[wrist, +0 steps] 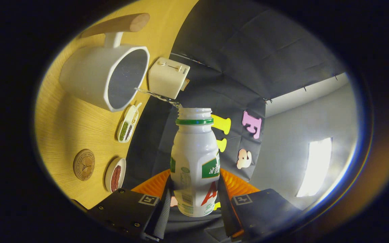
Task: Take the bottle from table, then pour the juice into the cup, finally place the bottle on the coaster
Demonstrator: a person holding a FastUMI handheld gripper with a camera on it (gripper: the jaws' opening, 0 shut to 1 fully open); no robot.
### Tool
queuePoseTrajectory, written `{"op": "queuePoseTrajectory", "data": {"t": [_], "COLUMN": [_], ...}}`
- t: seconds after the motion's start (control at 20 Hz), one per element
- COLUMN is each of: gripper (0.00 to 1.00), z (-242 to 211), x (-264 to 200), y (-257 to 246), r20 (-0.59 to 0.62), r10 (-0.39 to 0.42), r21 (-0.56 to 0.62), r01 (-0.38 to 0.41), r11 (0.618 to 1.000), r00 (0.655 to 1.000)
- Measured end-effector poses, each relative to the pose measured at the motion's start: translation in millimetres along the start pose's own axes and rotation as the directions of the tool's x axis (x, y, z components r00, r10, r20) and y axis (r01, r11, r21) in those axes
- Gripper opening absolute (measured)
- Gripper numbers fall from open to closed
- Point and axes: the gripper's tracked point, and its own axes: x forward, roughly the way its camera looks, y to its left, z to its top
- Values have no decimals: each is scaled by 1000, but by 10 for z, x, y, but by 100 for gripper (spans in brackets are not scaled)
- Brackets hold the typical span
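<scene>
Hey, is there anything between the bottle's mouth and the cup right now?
Nothing visible. The gripper is shut on the bottle, and a thin stream runs from its open mouth straight to the cup.

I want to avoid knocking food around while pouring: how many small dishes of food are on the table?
2. A divided dish lies just past the cup, near the toaster. A round dish sits beside the coaster. Others may be hidden behind the bottle.
</scene>
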Motion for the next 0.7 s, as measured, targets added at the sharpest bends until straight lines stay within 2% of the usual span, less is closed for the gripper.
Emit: {"op": "queuePoseTrajectory", "data": {"t": [0.45,0.7], "gripper": [64,64], "z": [82,162], "x": [-5,-34], "y": [-112,-136], "r20": [40,84], "r10": [-37,-68], "r21": [-87,-172], "r01": [41,81], "r11": [995,982], "r00": [999,994]}}
